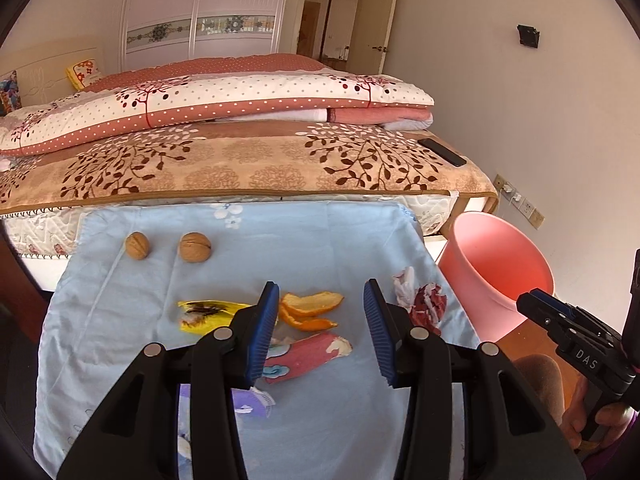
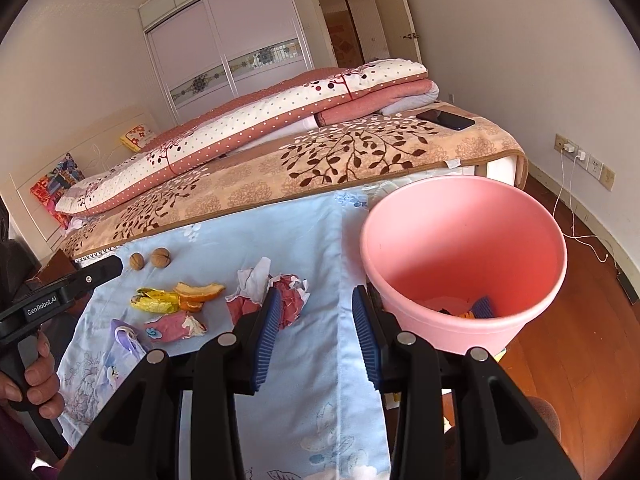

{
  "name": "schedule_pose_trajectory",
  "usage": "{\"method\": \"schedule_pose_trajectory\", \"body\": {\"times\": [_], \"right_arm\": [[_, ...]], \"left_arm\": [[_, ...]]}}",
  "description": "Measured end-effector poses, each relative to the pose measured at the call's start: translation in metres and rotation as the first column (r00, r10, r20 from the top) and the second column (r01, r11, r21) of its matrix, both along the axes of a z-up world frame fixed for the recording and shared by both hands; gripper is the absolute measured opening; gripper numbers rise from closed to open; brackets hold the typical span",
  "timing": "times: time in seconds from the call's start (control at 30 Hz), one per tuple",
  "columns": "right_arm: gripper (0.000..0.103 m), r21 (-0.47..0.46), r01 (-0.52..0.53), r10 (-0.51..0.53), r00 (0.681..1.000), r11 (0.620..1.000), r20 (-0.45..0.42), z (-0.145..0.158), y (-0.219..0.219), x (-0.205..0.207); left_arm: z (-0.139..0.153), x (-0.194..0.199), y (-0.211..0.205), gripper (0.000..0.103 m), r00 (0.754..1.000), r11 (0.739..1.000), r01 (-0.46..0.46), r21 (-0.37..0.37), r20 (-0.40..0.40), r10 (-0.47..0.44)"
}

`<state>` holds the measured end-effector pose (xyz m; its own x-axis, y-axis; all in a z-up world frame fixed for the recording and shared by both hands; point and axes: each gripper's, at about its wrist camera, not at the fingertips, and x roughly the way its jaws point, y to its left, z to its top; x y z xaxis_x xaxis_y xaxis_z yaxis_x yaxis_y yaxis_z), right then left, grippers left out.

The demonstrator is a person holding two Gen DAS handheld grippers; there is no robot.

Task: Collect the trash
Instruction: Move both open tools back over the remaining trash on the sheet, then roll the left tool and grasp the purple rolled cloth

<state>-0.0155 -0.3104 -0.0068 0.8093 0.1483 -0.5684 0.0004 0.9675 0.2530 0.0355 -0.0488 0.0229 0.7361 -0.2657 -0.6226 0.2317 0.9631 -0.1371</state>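
On a light blue cloth point(image 1: 280, 236) lie trash pieces: orange peel point(image 1: 310, 310), a yellow wrapper point(image 1: 204, 314), a pink wrapper point(image 1: 308, 354), crumpled red-and-white paper point(image 1: 422, 300) and a purple face mask point(image 1: 252, 402). My left gripper point(image 1: 322, 332) is open and empty, hovering over the orange peel and pink wrapper. My right gripper point(image 2: 316, 324) is open and empty, just right of the crumpled paper point(image 2: 280, 292) and left of the pink bin point(image 2: 464, 256), which holds some trash at its bottom. The right gripper also shows in the left wrist view point(image 1: 536, 304).
Two walnuts point(image 1: 166, 245) sit at the cloth's far left. A bed with folded quilts point(image 1: 224, 108) lies behind, with a black phone point(image 1: 442, 152) on its blanket. Wall sockets with chargers point(image 2: 576, 156) and wooden floor point(image 2: 592, 320) are at the right.
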Motion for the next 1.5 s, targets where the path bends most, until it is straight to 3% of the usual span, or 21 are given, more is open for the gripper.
{"method": "schedule_pose_trajectory", "body": {"times": [0.2, 0.43, 0.73, 0.83, 0.9, 1.03, 1.13, 1.33, 1.5], "right_arm": [[0.036, 0.001, -0.051, 0.051, 0.998, 0.999, -0.024, -0.007, 0.018, 0.001], [0.036, -0.009, -0.121, 0.121, 0.991, 0.993, -0.057, -0.015, 0.039, 0.005], [0.036, -0.022, -0.176, 0.174, 0.982, 0.984, -0.075, -0.019, 0.055, 0.010], [0.036, -0.025, -0.185, 0.183, 0.980, 0.982, -0.075, -0.020, 0.057, 0.009], [0.036, -0.022, -0.188, 0.186, 0.980, 0.982, -0.075, -0.020, 0.056, 0.009], [0.036, -0.015, -0.196, 0.194, 0.978, 0.981, -0.074, -0.021, 0.055, 0.010], [0.036, -0.011, -0.205, 0.204, 0.976, 0.979, -0.072, -0.022, 0.055, 0.009], [0.038, -0.006, -0.231, 0.230, 0.971, 0.973, -0.064, -0.023, 0.056, 0.009], [0.042, 0.006, -0.245, 0.244, 0.967, 0.970, -0.067, -0.026, 0.054, 0.009]], "left_arm": [[-0.008, -0.008, 0.047, 0.044, 0.993, 0.993, -0.115, 0.014, -0.024, 0.115], [-0.030, -0.016, 0.089, 0.044, 0.970, 0.976, -0.218, 0.003, -0.113, 0.217], [-0.052, -0.018, 0.086, 0.044, 0.949, 0.980, -0.177, -0.090, -0.279, 0.146], [-0.060, -0.011, 0.084, 0.044, 0.924, 0.968, -0.216, -0.125, -0.348, 0.161], [-0.065, -0.004, 0.087, 0.044, 0.891, 0.946, -0.273, -0.174, -0.416, 0.181], [-0.077, 0.008, 0.099, 0.044, 0.810, 0.869, -0.412, -0.273, -0.546, 0.213], [-0.080, 0.014, 0.103, 0.045, 0.769, 0.820, -0.485, -0.303, -0.594, 0.235], [-0.078, 0.026, 0.093, 0.047, 0.734, 0.796, -0.542, -0.269, -0.613, 0.292], [-0.080, 0.036, 0.088, 0.047, 0.724, 0.790, -0.561, -0.248, -0.609, 0.323]]}}
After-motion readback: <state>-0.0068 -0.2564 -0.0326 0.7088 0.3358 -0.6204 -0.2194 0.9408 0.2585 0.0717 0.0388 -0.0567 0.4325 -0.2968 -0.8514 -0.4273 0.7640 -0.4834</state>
